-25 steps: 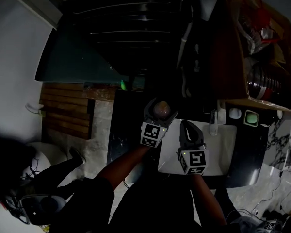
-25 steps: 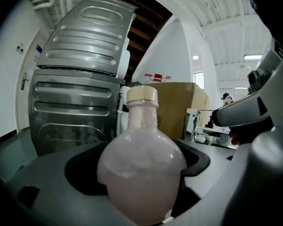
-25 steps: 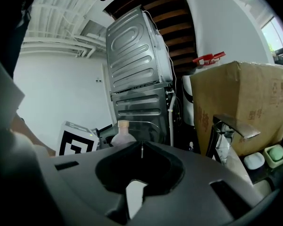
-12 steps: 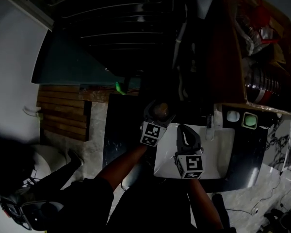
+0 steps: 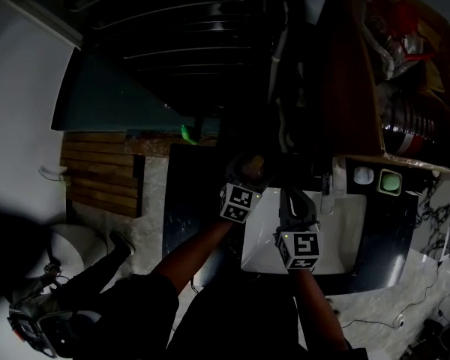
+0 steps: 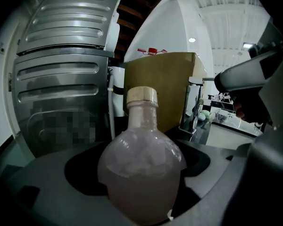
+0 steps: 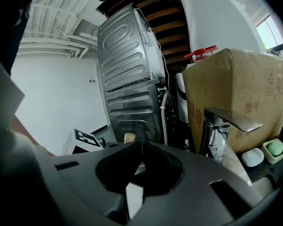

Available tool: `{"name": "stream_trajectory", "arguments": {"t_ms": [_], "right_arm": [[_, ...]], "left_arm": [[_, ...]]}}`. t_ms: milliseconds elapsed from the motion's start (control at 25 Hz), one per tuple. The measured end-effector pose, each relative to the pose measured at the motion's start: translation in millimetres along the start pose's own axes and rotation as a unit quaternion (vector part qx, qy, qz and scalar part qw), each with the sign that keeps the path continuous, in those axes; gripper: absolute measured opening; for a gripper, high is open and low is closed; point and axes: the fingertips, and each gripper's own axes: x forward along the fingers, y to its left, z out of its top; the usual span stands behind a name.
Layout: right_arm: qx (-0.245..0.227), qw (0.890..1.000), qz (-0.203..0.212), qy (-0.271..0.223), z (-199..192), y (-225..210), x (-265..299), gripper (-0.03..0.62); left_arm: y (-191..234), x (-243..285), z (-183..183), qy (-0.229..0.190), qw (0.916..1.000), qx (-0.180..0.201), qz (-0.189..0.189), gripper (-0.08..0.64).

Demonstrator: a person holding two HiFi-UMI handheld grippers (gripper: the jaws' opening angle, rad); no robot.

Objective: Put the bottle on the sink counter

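Left gripper point(image 5: 245, 178) clamped on round-bellied bottle point(image 6: 141, 168): corked, upright, pinkish liquid inside, seemingly over dark sink counter point(image 5: 191, 201) beside white basin point(image 5: 345, 235). Right gripper point(image 5: 292, 199) closed, empty, over basin. Faucet point(image 7: 228, 119) and cardboard box point(image 7: 236, 79) beyond. Risk: curved body slips, or topples into basin if let go before base seats flat.

left gripper point(image 5: 249, 168) clamps the bottle point(image 6: 141, 168); right gripper point(image 5: 291, 198) jaws together (both forearms point(image 5: 199, 250) extended forward).
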Motion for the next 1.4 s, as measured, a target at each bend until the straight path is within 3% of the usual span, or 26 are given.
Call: {"name": "stream_trajectory", "arguments": {"t_ms": [360,600,1040,1400], "right_arm": [[0.009,1.000,-0.002,0.005,-1,0,4,0.040],[0.008,1.000,-0.004,0.003,0,-3,9,0.040],[0.004,1.000,0.003,-0.006,7,-1,9,0.040],[0.007,1.000,0.002,-0.003,2,-5,10,0.040]], "left_arm": [[-1,2,-3,0.034,0.9994,0.010,0.003,0.402],[-5,6,-6,0.052,0.9982,0.025,-0.016,0.402],[-2,3,-12,0.085,0.9957,-0.011,-0.035,0.402],[-4,-4,-22,0.097,0.9946,0.015,-0.033,0.402]]}}
